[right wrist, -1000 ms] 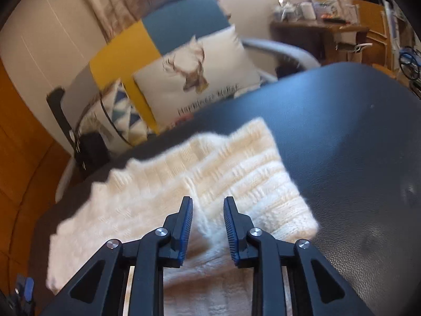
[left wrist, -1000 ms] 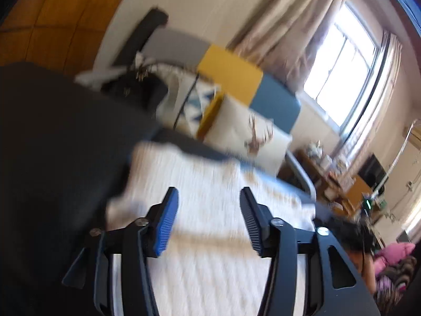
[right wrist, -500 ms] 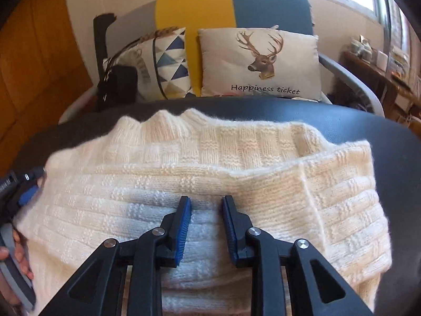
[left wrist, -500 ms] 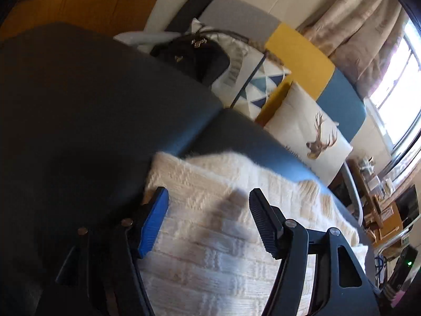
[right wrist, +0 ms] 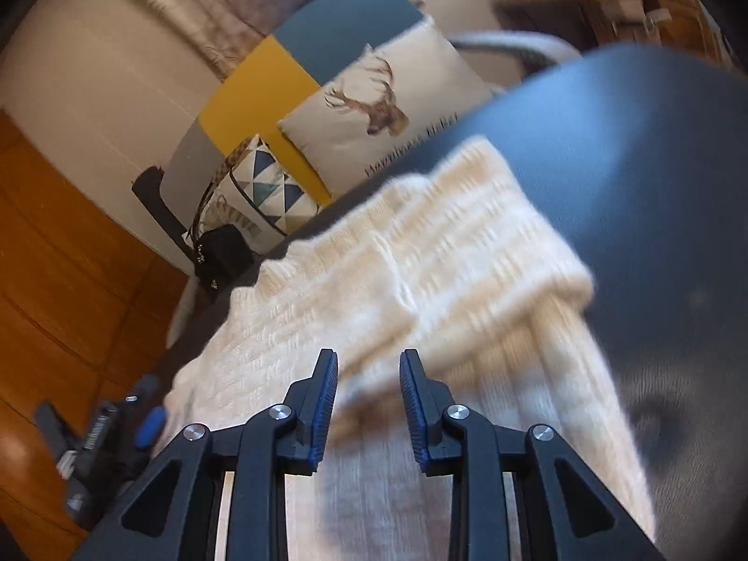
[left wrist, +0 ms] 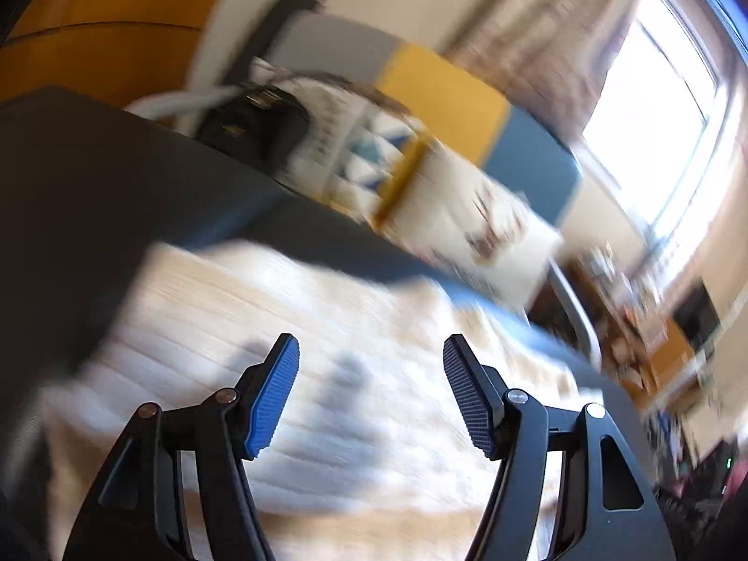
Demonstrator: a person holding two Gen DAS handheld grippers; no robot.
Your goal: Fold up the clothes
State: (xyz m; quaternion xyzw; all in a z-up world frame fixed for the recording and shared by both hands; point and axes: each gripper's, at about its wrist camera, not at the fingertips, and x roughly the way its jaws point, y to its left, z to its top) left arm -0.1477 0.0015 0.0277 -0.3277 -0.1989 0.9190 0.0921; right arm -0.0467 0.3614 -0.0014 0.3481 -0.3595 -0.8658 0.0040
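A cream knitted sweater [right wrist: 444, 252] lies on a dark table [right wrist: 654, 177], its top part folded back over the rest. The same sweater [left wrist: 327, 327] fills the lower left wrist view, blurred by motion. My left gripper [left wrist: 369, 397] hovers over it, wide open, nothing between its blue pads. My right gripper [right wrist: 367, 402] hangs above the sweater near the fold's edge, its fingers a narrow gap apart with nothing between them. The left gripper [right wrist: 117, 439] also shows at the lower left of the right wrist view, beside the sweater's left edge.
Behind the table stands a grey, yellow and blue sofa [right wrist: 280, 75] with a deer cushion [right wrist: 383, 107], a triangle-pattern cushion [right wrist: 266, 187] and a black bag [right wrist: 224, 252]. A bright window [left wrist: 654, 107] and cluttered shelves [left wrist: 631, 327] are at the right. Wooden panelling [right wrist: 61, 257] is at the left.
Both cameras have swung and tilted, and the views are now motion-blurred. The right gripper has pulled back and turned left. The left gripper stays wide open above the sweater.
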